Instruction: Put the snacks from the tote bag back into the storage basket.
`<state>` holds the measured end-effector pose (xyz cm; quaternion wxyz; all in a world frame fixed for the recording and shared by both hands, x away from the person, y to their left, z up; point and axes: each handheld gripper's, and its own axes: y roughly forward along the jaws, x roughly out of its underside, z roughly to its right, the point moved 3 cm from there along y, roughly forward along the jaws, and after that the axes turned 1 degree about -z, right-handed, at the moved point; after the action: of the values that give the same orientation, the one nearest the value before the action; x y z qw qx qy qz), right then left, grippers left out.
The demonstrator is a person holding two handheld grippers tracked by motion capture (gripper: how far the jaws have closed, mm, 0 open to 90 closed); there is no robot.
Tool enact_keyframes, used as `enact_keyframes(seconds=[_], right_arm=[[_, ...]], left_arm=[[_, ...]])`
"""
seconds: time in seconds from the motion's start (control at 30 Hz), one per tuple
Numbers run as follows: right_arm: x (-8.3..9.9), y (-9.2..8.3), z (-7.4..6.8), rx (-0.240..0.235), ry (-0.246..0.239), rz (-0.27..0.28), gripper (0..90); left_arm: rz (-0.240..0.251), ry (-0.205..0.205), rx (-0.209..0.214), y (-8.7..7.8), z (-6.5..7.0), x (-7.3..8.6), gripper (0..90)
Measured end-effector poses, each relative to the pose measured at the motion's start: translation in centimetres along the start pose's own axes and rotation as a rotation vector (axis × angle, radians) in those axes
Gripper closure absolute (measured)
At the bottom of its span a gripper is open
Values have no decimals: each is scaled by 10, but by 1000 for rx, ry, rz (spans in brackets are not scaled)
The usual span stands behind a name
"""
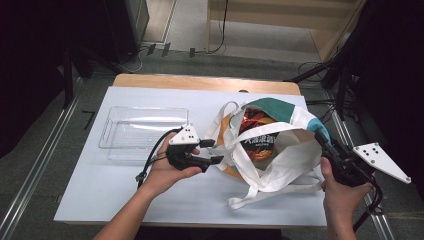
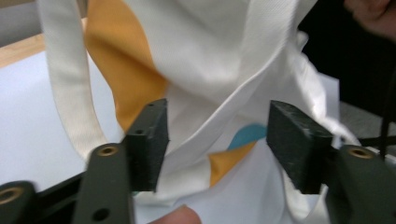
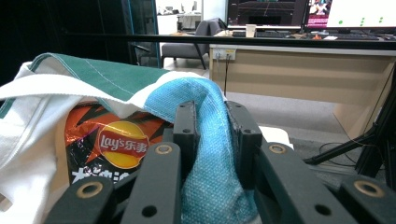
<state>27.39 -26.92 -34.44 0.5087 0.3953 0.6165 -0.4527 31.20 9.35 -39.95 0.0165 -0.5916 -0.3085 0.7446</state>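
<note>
Tote bag (image 1: 272,150) of white cloth with orange, green and blue patches lies slumped on the right half of the white tabletop (image 1: 100,185), its mouth open toward the ceiling and its long white straps trailing over the front. Inside it stands a bag of crisps (image 1: 255,135), orange and black, its printed front showing through the opening.

On the person's right, the right gripper (image 1: 320,139) has its fingers clenched on the blue edge of the tote's rim; in the right gripper view the blue weave is pinched tight between the two black fingers (image 3: 187,126), with the crisps just behind it.

On the person's left, the left gripper (image 1: 214,151) sits at the tote's left side, level with the tabletop. Its fingers are released and stand apart, with folds of white and orange cloth in the gap between them; the fingers (image 2: 152,140) do not press on the cloth.

Left of the tote, well apart from it, rests a clear plastic tray (image 1: 115,125).
</note>
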Motion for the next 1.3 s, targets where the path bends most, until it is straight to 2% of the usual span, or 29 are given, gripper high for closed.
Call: enact_keyframes(seconds=[0.03,0.07,0.1,0.17,0.3,0.33,0.37,0.5,0.6,0.7,0.83,0.97,1.03,1.07,1.1,1.13,1.17,1.2,1.23,1.3], right_arm=[[0,0,0,-2,3,0,771],[0,0,0,-3,2,1,771],[0,0,-1,-4,3,0,772],[1,0,-1,-4,4,-2,772],[1,0,-1,-5,5,0,772],[1,-1,-1,-6,6,-1,772],[1,-1,-1,-7,3,-2,772],[0,-2,1,-19,18,2,774],[0,-3,1,-24,18,1,774],[0,-4,0,-29,13,-2,775],[2,-7,-1,-42,4,2,776],[3,-8,-2,-58,0,2,777],[4,-9,-2,-65,1,2,778],[4,-9,-2,-67,4,3,779],[4,-9,-1,-67,5,4,779],[4,-9,0,-67,3,8,779],[4,-10,0,-70,12,5,779],[4,-10,1,-70,12,8,779],[5,-10,2,-72,20,4,780],[5,-10,4,-69,26,5,779]], left_arm=[[5,16,14,1,2,3,357],[4,26,7,2,4,4,343],[0,30,-19,4,4,4,354],[-16,33,-62,6,3,4,481],[-49,30,-26,2,0,3,821],[-43,32,-17,0,0,2,882],[-24,35,-6,-5,0,-1,900],[40,27,-18,-19,-5,-20,900],[101,9,-45,-26,-15,-42,900],[143,-5,-84,-26,-29,-65,900],[205,-79,-106,-19,-55,-105,900],[214,-153,-138,1,-76,-136,900],[183,-191,-151,15,-85,-142,882],[142,-244,-137,28,-93,-143,856],[118,-278,-128,36,-98,-141,805],[89,-316,-149,46,-105,-138,717],[66,-340,-189,54,-111,-134,595],[48,-350,-210,61,-116,-129,473],[38,-358,-218,63,-118,-124,389],[49,-369,-228,60,-121,-116,255]])
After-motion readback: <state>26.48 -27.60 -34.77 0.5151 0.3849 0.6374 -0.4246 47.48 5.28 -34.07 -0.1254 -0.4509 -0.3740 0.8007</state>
